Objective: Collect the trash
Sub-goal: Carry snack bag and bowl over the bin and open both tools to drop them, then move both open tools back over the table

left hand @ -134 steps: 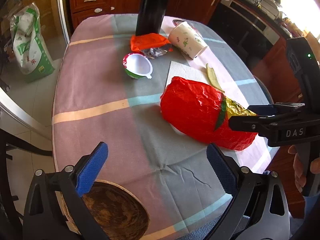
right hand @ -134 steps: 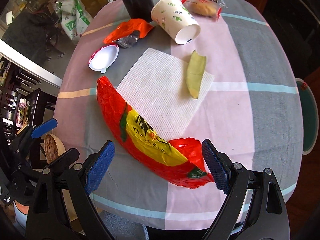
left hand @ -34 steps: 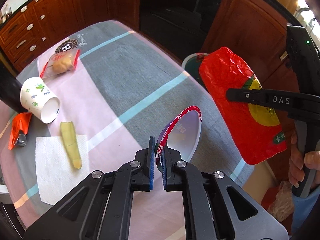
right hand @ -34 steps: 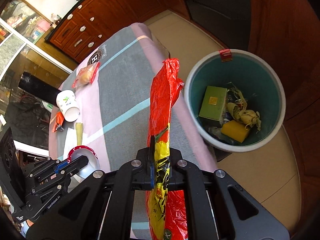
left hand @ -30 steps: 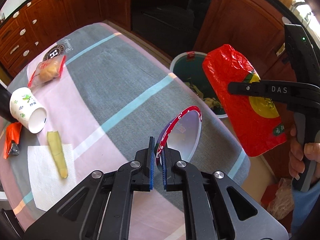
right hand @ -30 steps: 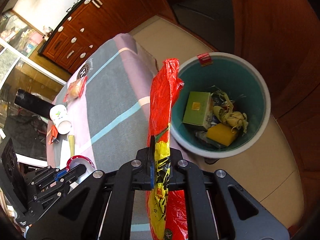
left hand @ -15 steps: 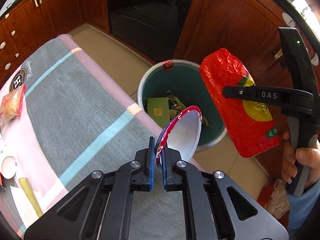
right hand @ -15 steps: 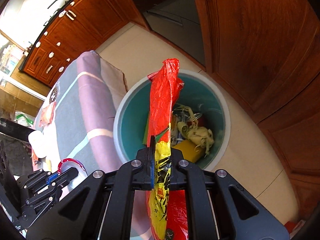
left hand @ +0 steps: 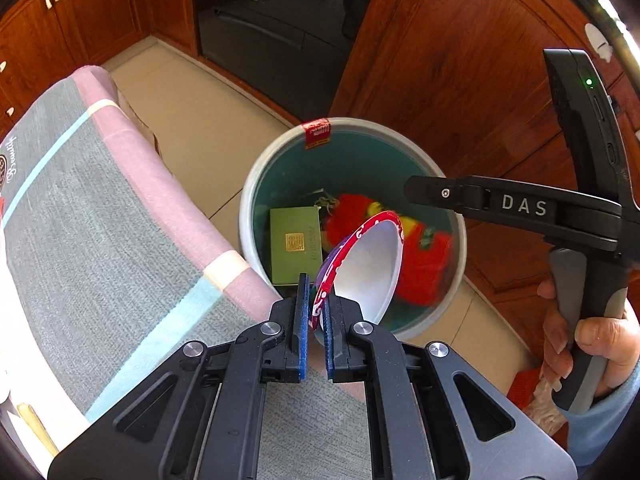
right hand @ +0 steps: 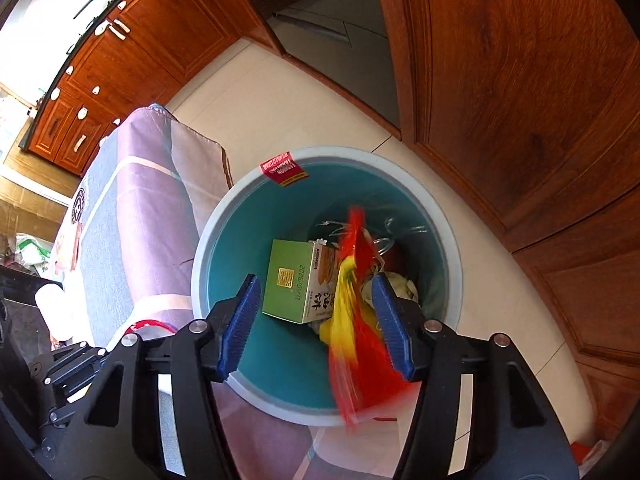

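My left gripper (left hand: 314, 320) is shut on the rim of a red-rimmed white cup (left hand: 370, 264) and holds it over the table's edge, just before the teal trash bin (left hand: 256, 184). My right gripper (right hand: 316, 320) is open above the same bin (right hand: 248, 248). The red and yellow snack bag (right hand: 356, 316) is blurred and falling between its fingers into the bin; it also shows in the left wrist view (left hand: 424, 268). The right gripper's finger (left hand: 500, 204) reaches over the bin in the left wrist view.
The bin holds a green box (right hand: 296, 284) and crumpled scraps. The table with a checked cloth (left hand: 100, 232) lies left of the bin. Wooden cabinet doors (right hand: 520, 100) stand close behind the bin on a tiled floor.
My right gripper has opened and let go of the red snack bag, which is dropping into the bin. Both grippers have moved closer over the bin. The left gripper still holds the cup.
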Motion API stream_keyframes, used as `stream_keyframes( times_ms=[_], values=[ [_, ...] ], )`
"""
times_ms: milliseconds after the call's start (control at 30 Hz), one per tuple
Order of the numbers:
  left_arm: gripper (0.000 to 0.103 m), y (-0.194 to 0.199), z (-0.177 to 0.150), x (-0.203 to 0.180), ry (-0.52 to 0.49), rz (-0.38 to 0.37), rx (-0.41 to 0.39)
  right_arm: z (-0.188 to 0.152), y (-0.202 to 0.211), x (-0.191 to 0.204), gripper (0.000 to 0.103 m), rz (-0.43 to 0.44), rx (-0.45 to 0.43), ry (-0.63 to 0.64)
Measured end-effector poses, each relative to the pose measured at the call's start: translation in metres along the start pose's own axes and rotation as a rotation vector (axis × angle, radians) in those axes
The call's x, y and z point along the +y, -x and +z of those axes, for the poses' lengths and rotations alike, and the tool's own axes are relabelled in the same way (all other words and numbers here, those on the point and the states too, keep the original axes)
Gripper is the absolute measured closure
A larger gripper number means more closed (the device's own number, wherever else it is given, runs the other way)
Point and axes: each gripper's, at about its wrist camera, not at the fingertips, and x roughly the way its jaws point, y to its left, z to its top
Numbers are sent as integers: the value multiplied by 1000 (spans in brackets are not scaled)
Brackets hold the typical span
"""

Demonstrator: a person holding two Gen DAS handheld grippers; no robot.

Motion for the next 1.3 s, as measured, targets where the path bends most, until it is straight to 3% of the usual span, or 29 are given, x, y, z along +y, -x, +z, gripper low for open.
stream_keyframes(
  times_ms=[100,167,400,433,500,567,733,900,1300],
  values=[
    [96,-3,1,-4,-7,-3,7,0,0,-5,39,-6,4,-10],
    [96,-3,0,-6,-15,-4,9,-2,2,-8,29,-11,7,-20],
    [94,-17,5,-22,-52,-9,29,-8,10,-21,28,-33,20,-46],
    [91,-19,6,-23,-51,-14,36,-9,12,-23,28,-38,17,-48],
    [53,-22,7,-25,-48,-14,42,-10,16,-26,28,-47,9,-53],
    [38,-18,4,-28,-57,12,12,-11,19,-28,28,-50,5,-57],
    [30,-11,2,-22,-44,24,-2,-13,21,-27,24,-54,8,-58],
    [15,-1,-3,-14,-22,36,-17,-17,20,-19,23,-50,27,-47],
    [13,32,-35,3,18,46,-43,-35,33,8,23,-55,35,-15]
  ],
)
